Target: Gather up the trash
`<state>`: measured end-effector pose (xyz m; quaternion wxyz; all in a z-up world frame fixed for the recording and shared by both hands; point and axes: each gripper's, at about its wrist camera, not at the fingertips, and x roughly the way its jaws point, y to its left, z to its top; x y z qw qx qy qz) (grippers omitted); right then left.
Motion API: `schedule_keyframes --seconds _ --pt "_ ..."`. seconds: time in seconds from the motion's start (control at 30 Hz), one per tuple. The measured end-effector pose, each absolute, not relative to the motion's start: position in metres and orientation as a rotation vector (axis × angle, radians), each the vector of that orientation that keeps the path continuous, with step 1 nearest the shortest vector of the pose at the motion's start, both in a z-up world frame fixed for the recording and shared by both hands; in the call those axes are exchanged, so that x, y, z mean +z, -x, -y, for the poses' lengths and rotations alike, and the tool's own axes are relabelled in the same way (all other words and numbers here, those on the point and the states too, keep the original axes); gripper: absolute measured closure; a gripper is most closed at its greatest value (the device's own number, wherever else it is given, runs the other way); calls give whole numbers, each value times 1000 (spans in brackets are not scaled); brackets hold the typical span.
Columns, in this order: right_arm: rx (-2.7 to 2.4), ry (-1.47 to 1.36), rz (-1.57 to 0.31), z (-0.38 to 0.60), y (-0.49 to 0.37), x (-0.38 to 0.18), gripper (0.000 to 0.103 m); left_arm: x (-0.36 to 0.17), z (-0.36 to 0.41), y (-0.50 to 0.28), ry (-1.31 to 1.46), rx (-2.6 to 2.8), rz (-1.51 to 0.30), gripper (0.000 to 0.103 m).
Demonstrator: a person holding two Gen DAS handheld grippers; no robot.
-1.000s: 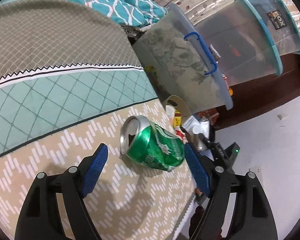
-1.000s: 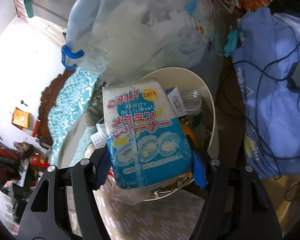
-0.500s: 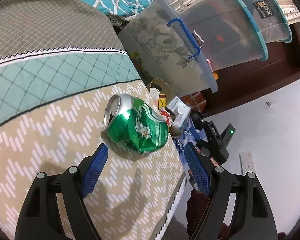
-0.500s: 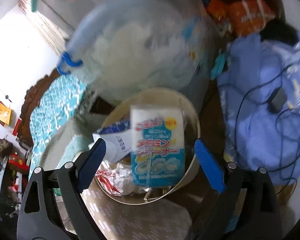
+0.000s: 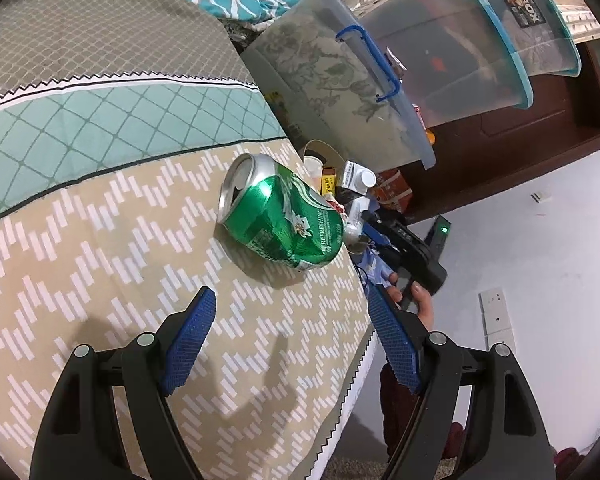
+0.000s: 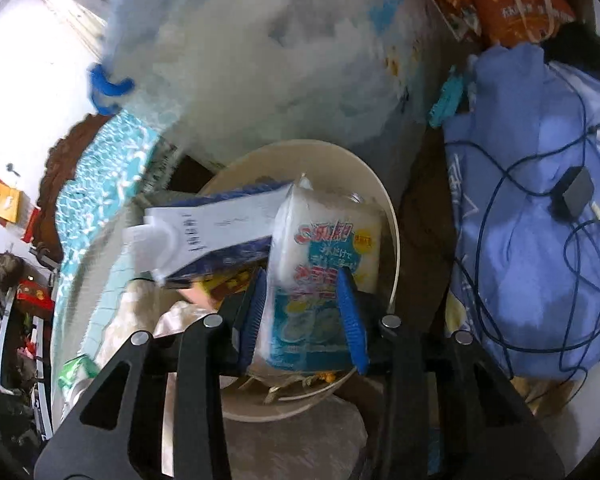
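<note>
A dented green drink can [image 5: 284, 220] lies on its side on the patterned bed cover [image 5: 140, 240], near the bed's edge. My left gripper [image 5: 290, 294] stands open just short of the can, with nothing between its pads. Past the edge stands a cream waste bin [image 6: 392, 224], full of rubbish. On top lie a blue-and-white sponge package [image 6: 328, 236] and a white carton [image 6: 220, 232]. My right gripper [image 6: 302, 274] hovers over the bin with its jaws closing. The package lies below its fingers and no pad presses on it. A hand [image 5: 420, 304] holds that gripper beside the bed.
Two clear plastic storage boxes [image 5: 340, 80] [image 5: 480, 32] stand behind the bin. A blue cloth with a dark cable [image 6: 520, 200] lies to the bin's right, and orange bags [image 6: 520, 4] behind it. A dark wooden door [image 5: 540, 120] and white floor lie beyond.
The right gripper let go of the sponge package, which dropped into the bin; its jaws widened, then narrowed. The left gripper drew back, so the can now lies ahead of its pads.
</note>
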<state>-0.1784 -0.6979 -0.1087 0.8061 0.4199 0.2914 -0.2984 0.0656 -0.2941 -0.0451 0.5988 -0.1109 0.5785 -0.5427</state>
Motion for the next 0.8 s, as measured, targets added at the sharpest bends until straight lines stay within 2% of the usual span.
schedule_keyframes --seconds 0.17,0.4,0.43,0.57,0.63,0.7,0.77,0.8 --pt "-519 -817 -567 659 178 -75 53 -51 307 -62 258 -1259 -1382 28" --pt "-91 -479 -678 556 108 -48 17 -56 322 -61 250 -1245 -1401 28" --pt "-65 -441 -696 545 99 -48 17 -57 324 -63 257 -1240 -1406 28" --pt "-67 -490 -721 550 74 -53 17 -60 334 -73 294 -1231 -1425 28" --pt "-49 -577 -694 567 63 -53 22 -61 338 -73 293 -1232 -1431 28" --pt "-58 -659 -710 585 50 -59 46 -63 343 -71 293 -1237 -1437 29" --pt "-40 -701 -740 593 35 -68 58 -66 346 -70 293 -1237 -1445 30" --pt "-39 -707 -763 592 29 -74 63 -67 348 -69 293 -1238 -1448 37"
